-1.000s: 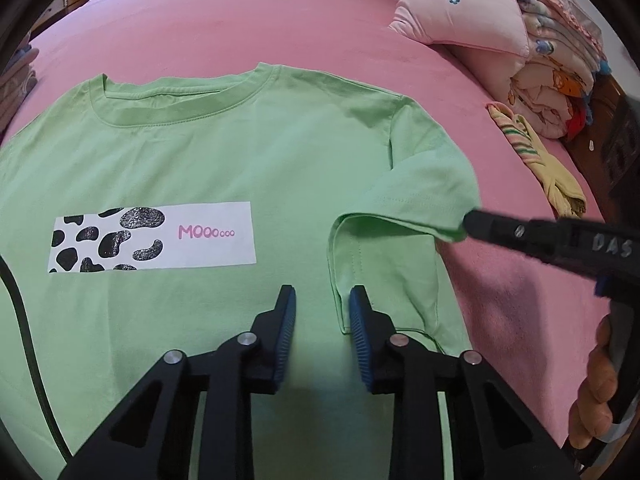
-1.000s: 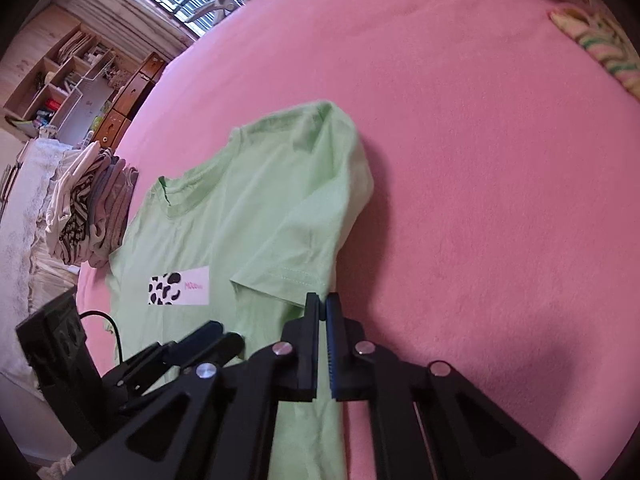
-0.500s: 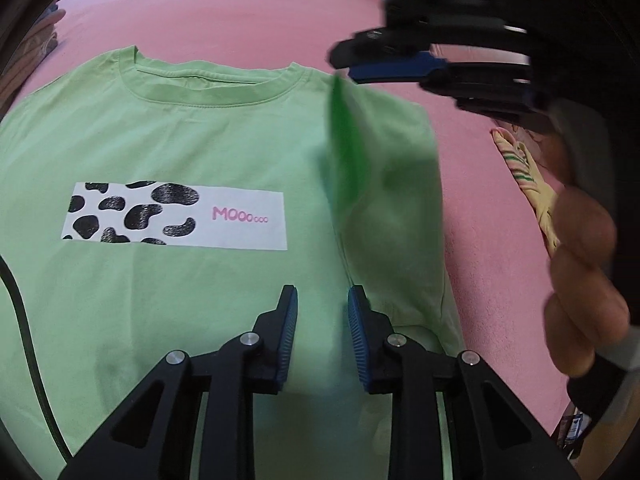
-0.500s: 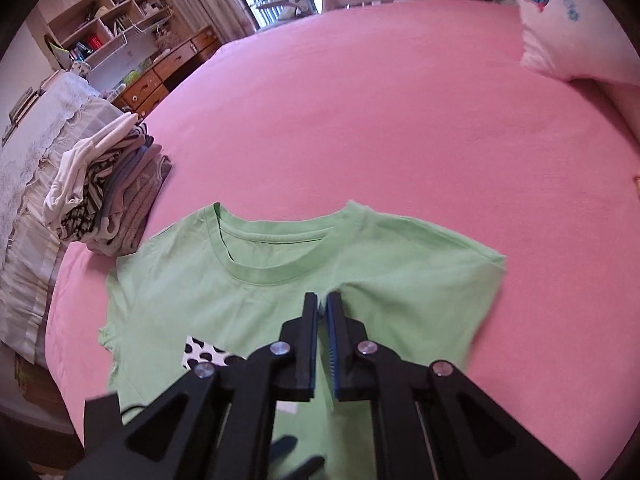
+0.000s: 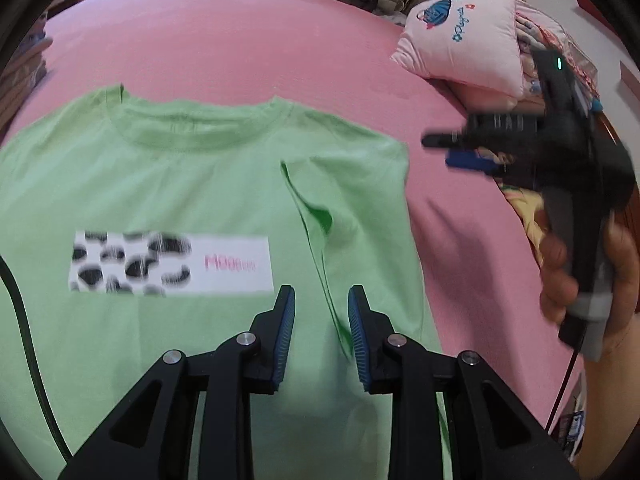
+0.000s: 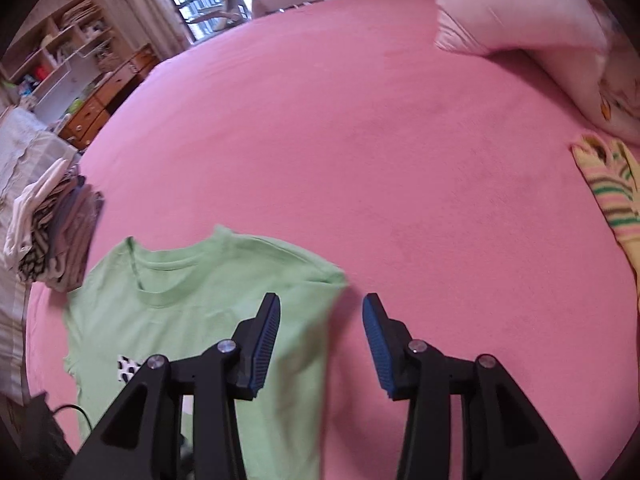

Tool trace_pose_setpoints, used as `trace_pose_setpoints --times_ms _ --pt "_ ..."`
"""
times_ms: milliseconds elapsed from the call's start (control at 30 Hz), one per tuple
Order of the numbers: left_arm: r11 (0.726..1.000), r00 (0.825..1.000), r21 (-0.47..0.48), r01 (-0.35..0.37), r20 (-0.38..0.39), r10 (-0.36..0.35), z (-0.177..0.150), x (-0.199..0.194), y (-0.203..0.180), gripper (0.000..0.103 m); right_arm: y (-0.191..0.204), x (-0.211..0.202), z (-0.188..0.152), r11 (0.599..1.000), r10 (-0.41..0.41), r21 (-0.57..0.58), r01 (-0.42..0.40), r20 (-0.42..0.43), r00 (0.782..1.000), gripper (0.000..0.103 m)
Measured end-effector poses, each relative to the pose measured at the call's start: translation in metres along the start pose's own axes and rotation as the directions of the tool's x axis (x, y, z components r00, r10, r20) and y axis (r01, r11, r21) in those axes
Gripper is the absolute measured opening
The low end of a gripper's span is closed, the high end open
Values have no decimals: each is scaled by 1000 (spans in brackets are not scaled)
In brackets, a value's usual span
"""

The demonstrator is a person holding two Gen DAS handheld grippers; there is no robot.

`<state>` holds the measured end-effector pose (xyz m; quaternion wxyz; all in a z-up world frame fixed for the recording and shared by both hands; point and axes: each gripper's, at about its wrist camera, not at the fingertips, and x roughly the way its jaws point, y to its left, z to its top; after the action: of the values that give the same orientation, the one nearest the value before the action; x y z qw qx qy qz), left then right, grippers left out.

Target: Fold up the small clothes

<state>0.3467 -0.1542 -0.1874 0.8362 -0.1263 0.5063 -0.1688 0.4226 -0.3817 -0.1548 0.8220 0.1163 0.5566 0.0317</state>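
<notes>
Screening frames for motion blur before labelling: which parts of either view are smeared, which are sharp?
Left wrist view: the print on the green shirt is smeared, the right gripper streaks; the left gripper is crisp. Right wrist view: the shirt's edge and pillow are soft; the right gripper, jaws opening, nothing between them, is sharp. Both bend like fisheye.

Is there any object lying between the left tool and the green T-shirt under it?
Nothing visible is in the way. The left tool hangs directly over the green T-shirt, beside its folded-in sleeve, with only bare cloth under it. The right tool is off to the side, its jaws opening and empty.
</notes>
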Motion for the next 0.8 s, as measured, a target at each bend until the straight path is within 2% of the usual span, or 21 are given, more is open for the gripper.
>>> trace_pose_setpoints --times_ms 67,167,267,333,367,667,700,733,800 --pt "1000 999 11 -28 22 27 20 4 2 25 -11 9 -2 1000 4 30 -3 -12 1000 43" --pt "998 999 51 -38 4 37 50 22 3 27 -20 19 -5 996 50 82 -48 -28 998 43" --pt "997 996 80 10 -85 -3 72 54 6 27 -24 27 -5 992 74 108 -70 -29 997 43" --pt "995 986 80 62 -160 -49 80 76 10 27 -25 27 -4 990 87 112 -84 -24 996 43" --pt "996 984 72 56 -176 -42 82 86 13 27 -25 27 -3 989 93 113 -90 -21 995 43" --pt "993 985 12 119 -127 -116 85 100 28 29 -36 31 -2 981 138 138 -135 -9 990 43" --pt "993 986 18 118 -119 -115 84 98 28 11 -37 32 -1 979 142 147 -140 -5 990 43" --pt "994 989 29 105 -110 -102 83 97 29 0 -39 32 -1 977 148 156 -146 -1 989 43" --pt "997 993 38 69 -93 -65 79 97 24 0 -41 33 0 972 162 170 -160 4 987 43"
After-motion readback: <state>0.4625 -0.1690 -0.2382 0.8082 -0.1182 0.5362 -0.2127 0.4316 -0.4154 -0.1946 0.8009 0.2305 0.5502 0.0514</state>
